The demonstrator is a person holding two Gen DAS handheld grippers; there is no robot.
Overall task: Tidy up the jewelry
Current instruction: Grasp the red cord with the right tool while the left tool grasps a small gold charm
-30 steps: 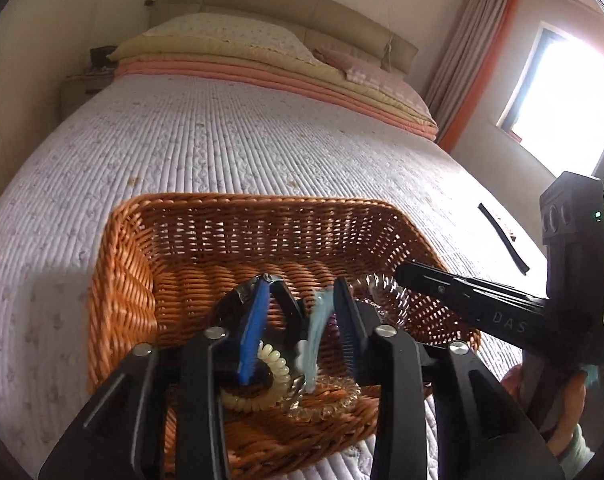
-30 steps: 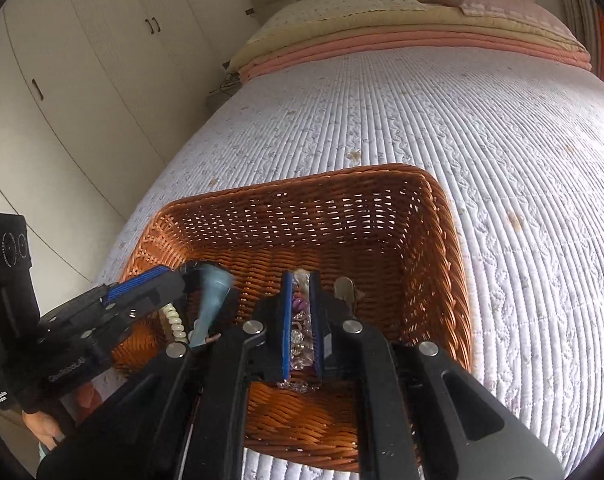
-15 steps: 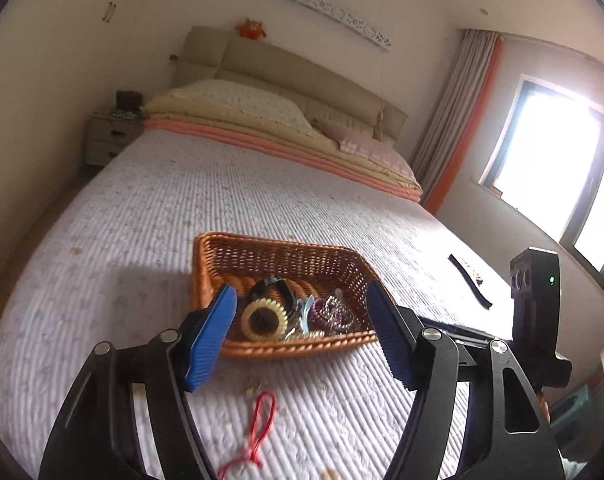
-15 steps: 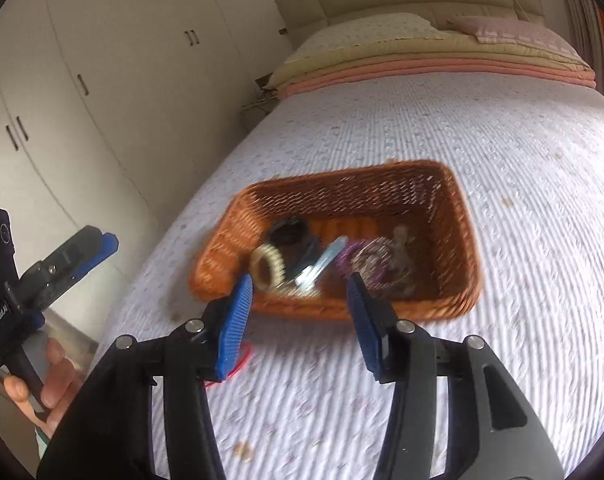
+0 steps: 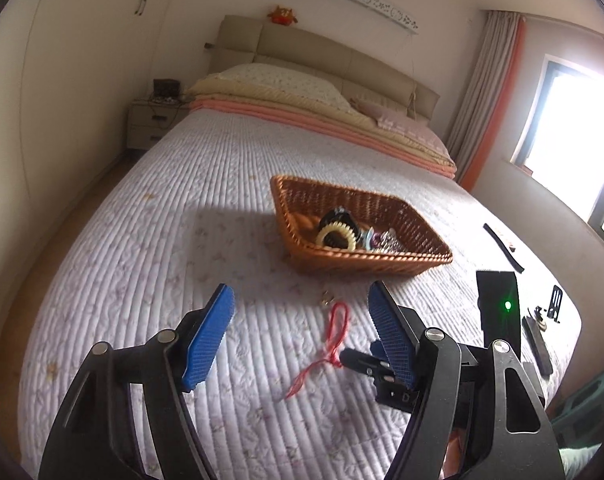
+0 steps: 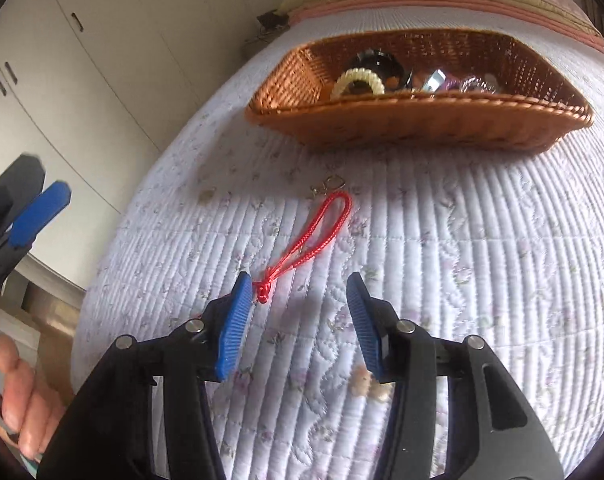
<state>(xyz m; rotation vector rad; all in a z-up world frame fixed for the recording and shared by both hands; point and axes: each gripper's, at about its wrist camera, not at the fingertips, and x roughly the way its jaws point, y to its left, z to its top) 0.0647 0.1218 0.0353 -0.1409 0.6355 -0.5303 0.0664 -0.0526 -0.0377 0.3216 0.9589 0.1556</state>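
A wicker basket (image 5: 366, 258) (image 6: 418, 98) stands on the quilted bed and holds a cream spiral hair tie (image 5: 336, 236) (image 6: 358, 80), a black tie, a clip and a clear beaded bracelet (image 6: 478, 84). In front of it lies a red cord loop (image 5: 336, 330) (image 6: 318, 232), with a small gold clasp (image 5: 328, 299) (image 6: 328, 184) at its far end. My right gripper (image 6: 299, 280) (image 5: 362, 354) hovers low over the quilt, open and empty, its left pad beside the cord's knot. My left gripper (image 5: 301, 292) (image 6: 42, 180) is open and empty, farther back and to the left.
A black strap (image 5: 502, 246) and dark objects (image 5: 536, 344) lie near the bed's right edge. Pillows and the headboard are behind the basket, a nightstand (image 5: 150, 128) at back left, wardrobes (image 6: 82, 60) to the left. A small pale speck (image 6: 370, 384) lies by my right finger.
Both grippers have pulled back out of the basket and opened, leaving the hair clip and bracelet inside. The right one has dropped toward the red cord.
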